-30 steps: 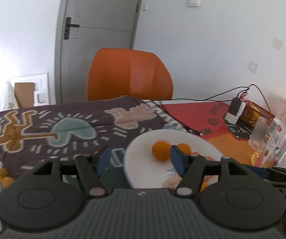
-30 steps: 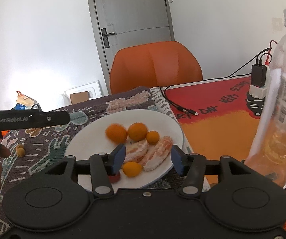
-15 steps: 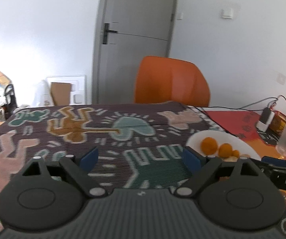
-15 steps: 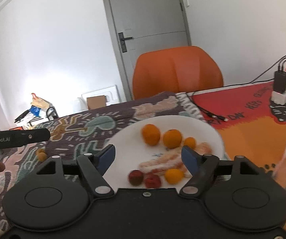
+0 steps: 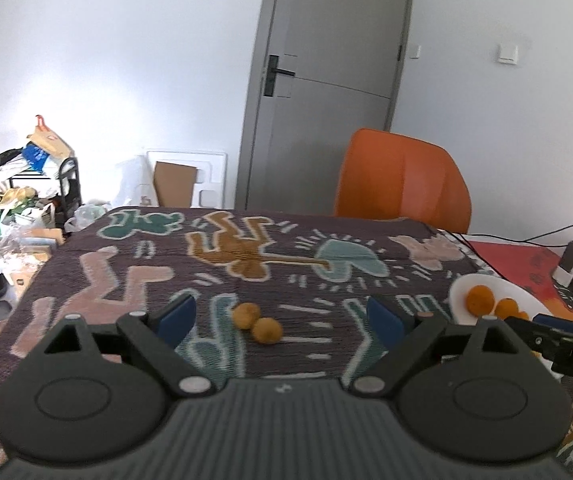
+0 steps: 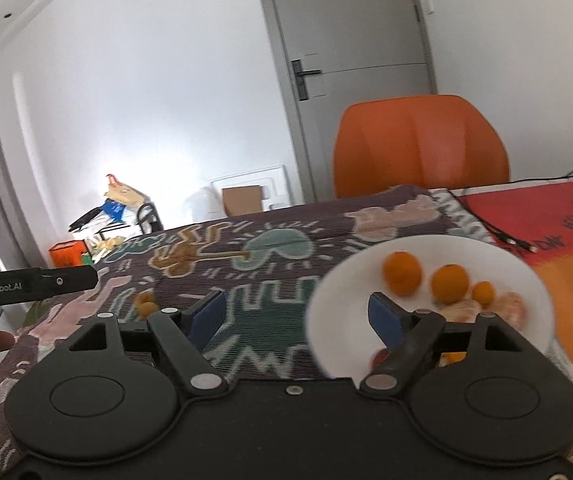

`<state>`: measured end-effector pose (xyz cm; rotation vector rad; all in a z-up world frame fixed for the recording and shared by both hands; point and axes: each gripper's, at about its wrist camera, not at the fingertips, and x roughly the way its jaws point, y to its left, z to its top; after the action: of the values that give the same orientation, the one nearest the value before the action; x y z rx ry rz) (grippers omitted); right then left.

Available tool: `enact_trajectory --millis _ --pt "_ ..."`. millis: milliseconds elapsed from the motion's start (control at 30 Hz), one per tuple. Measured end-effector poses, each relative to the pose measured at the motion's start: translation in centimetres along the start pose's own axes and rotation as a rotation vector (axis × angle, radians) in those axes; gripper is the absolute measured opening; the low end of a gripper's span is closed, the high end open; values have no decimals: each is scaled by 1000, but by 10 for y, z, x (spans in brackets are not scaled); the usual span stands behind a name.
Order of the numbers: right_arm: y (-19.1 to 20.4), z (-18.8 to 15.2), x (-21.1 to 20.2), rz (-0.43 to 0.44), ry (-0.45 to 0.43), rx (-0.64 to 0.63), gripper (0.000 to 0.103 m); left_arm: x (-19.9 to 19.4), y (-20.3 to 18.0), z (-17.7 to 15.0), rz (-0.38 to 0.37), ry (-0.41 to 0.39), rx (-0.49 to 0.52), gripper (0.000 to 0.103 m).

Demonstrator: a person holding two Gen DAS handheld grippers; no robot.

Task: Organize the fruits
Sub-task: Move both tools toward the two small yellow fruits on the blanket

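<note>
Two small yellow-brown fruits (image 5: 256,322) lie side by side on the patterned cloth (image 5: 246,248). My left gripper (image 5: 280,316) stands open just short of them, and in its view they sit in the gap, nearer the left finger. A white plate (image 6: 346,300) holds oranges (image 6: 402,272) and peeled segments (image 6: 510,308). My right gripper (image 6: 296,314) hovers at the plate's left rim, its jaws opening with nothing between them. The small fruits (image 6: 144,304) show far left in the right wrist view. The plate (image 5: 460,292) sits at the right edge of the left wrist view.
An orange chair (image 5: 402,188) stands behind the table before a grey door (image 5: 326,88). A black cable (image 6: 506,236) runs over the red and orange mat (image 6: 558,232). A charger block (image 5: 570,264) sits far right. Floor clutter (image 5: 26,200) lies past the table's left edge.
Both views have swung left, so the plate slid rightward in each. Both grippers' jaws have spread wider. The two small fruits now lie ahead of the left gripper. The bottle left the right view.
</note>
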<state>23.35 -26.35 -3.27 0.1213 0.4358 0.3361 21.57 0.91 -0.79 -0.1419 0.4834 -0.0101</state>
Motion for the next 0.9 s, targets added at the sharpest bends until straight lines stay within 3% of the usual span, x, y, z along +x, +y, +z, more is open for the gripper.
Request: enact_trajectory --millis 133,300,533,900 --pt "16 0 8 29 14 -26 82 -3 16 -2 18 1 -23 91" --pt "33 0 18 78 28 -53 103 -2 34 -7 35 14 -39 97" --pt "55 -1 36 121 61 -98 103 -2 62 -12 61 22 -96 103" --pt "85 0 77 204 126 -141 103 1 91 -15 75 26 -146 103"
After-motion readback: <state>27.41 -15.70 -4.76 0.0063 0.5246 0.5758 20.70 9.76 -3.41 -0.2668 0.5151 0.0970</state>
